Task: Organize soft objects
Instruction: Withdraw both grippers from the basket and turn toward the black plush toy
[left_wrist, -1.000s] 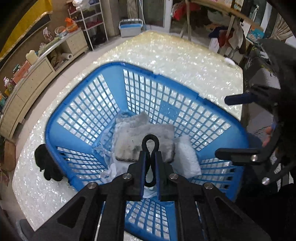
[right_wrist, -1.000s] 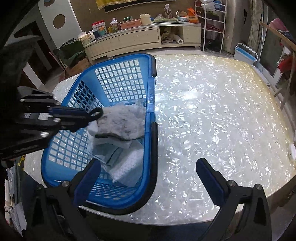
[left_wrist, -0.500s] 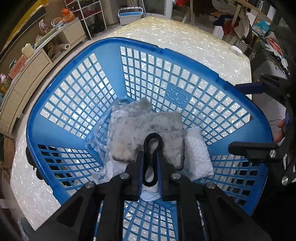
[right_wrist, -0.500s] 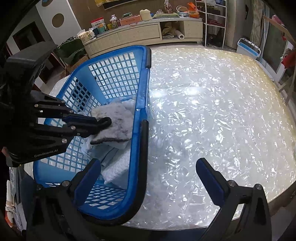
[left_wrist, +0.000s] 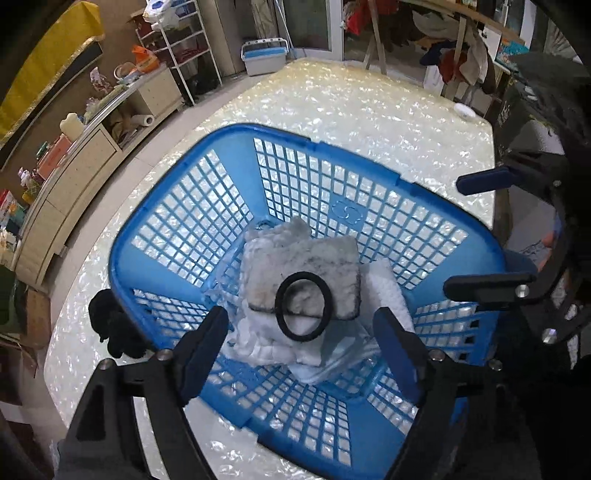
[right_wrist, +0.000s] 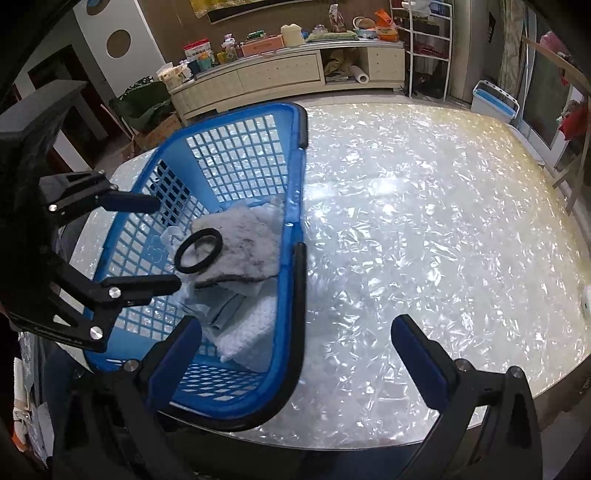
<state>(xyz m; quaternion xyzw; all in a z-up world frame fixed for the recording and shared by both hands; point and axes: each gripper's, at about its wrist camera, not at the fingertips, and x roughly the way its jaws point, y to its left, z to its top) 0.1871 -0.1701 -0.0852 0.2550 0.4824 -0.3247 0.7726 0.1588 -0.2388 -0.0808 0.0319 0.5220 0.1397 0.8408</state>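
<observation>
A blue mesh basket (left_wrist: 177, 206) stands on the pearly table (left_wrist: 362, 103); it also shows in the right wrist view (right_wrist: 236, 158). Inside lie folded white and grey cloths (left_wrist: 332, 258), also seen in the right wrist view (right_wrist: 251, 236). A black hair tie (left_wrist: 303, 306) lies as an open ring on the top cloth (right_wrist: 199, 255). My left gripper (left_wrist: 301, 352) is open and empty just above the basket, behind the tie; it shows in the right wrist view (right_wrist: 151, 243). My right gripper (right_wrist: 295, 350) is open and empty over the basket's near rim, also seen in the left wrist view (left_wrist: 484, 232).
A black soft item (left_wrist: 114, 325) lies on the table outside the basket's left side. A small white dish (left_wrist: 466, 110) sits at the table's far right edge. A long cabinet (right_wrist: 280, 74) with clutter and a wire shelf stand beyond the table.
My left gripper has opened and let go of the black hair tie, which now lies as a round ring on the grey cloth. The left gripper has pulled back and up a little.
</observation>
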